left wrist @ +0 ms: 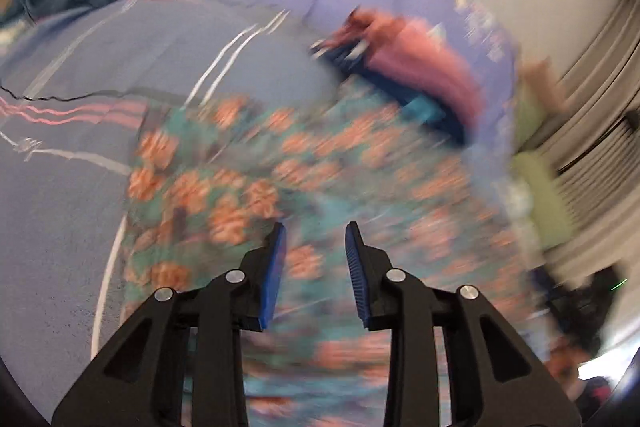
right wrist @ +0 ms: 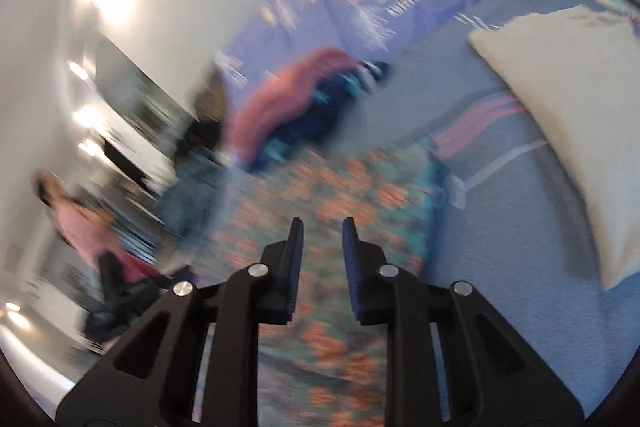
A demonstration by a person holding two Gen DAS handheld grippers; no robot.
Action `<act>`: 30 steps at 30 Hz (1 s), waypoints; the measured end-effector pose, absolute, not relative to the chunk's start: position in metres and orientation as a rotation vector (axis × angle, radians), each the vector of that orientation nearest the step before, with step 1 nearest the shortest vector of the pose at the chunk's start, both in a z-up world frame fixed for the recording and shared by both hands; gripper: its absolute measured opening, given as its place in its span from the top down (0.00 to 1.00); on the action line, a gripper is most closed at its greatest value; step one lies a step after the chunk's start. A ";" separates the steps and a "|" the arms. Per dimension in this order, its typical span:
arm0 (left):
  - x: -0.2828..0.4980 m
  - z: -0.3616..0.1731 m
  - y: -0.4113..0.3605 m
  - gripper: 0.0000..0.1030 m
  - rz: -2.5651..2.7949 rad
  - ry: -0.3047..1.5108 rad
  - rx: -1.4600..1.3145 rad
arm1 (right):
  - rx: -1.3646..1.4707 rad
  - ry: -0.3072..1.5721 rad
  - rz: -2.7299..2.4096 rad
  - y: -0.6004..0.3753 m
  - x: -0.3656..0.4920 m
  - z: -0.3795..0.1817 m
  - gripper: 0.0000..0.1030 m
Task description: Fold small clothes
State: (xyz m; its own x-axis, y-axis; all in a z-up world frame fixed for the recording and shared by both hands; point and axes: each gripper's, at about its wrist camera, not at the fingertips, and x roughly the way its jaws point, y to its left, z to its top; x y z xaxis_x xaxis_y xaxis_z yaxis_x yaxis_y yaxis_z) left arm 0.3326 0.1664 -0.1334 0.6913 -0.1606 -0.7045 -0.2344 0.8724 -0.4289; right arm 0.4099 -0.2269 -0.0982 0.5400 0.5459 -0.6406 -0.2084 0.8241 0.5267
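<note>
Left gripper parted, gripping nothing, above floral garment spread on blue bedspread. Right gripper likewise parted and empty over the same garment. Beyond, pink-and-navy clothes; white pillow alongside. Bedspread lettering blurred, unreadable.

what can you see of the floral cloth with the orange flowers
The teal fabric garment printed with orange-pink flowers lies spread on the blue patterned bedspread, mostly flat, blurred in both views. A plain teal border runs along one edge. Its far end reaches towards the pink and dark blue pile of clothes; whether they touch is unclear. The left gripper and right gripper hang over it, jaws apart, nothing visibly pinched.
</note>
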 end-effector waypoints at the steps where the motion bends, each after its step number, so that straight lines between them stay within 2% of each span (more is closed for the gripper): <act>1: 0.327 -0.136 0.166 0.70 0.036 0.782 -0.516 | 0.365 0.943 0.424 -0.221 0.413 -0.109 0.80; 8: 0.329 -0.131 0.163 0.60 0.021 0.775 -0.498 | 0.264 0.920 0.384 -0.210 0.404 -0.108 0.79; 10: 0.329 -0.130 0.164 0.59 0.009 0.769 -0.510 | 0.284 0.914 0.403 -0.212 0.403 -0.107 0.75; 12: 0.327 -0.126 0.160 0.58 0.005 0.776 -0.501 | 0.296 0.889 0.433 -0.214 0.402 -0.101 0.58; 14: 0.316 -0.118 0.157 0.56 0.013 0.798 -0.466 | 0.278 0.835 0.440 -0.216 0.386 -0.085 0.51; 15: 0.304 -0.111 0.155 0.55 0.001 0.799 -0.451 | 0.268 0.809 0.448 -0.217 0.376 -0.077 0.51; 17: 0.282 -0.103 0.155 0.41 -0.030 0.805 -0.434 | 0.267 0.758 0.480 -0.224 0.349 -0.059 0.46; 18: 0.263 -0.098 0.157 0.39 -0.054 0.807 -0.421 | 0.270 0.743 0.491 -0.231 0.330 -0.052 0.45; 23: 0.168 -0.088 0.173 0.39 -0.108 0.827 -0.412 | 0.364 0.756 0.551 -0.281 0.248 -0.042 0.40; 27: 0.086 -0.100 0.180 0.39 -0.158 0.849 -0.470 | 0.485 0.808 0.565 -0.334 0.176 -0.057 0.36; 30: 0.035 -0.114 0.174 0.39 -0.139 0.909 -0.457 | 0.466 0.846 0.500 -0.357 0.128 -0.071 0.35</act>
State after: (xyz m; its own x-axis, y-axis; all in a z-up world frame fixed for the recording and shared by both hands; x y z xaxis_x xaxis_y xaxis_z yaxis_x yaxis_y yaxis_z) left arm 0.0354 0.1737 -0.1141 0.6129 -0.3059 -0.7286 -0.0740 0.8958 -0.4383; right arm 0.1278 -0.3569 -0.0707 0.5626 0.5857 -0.5835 -0.2285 0.7884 0.5712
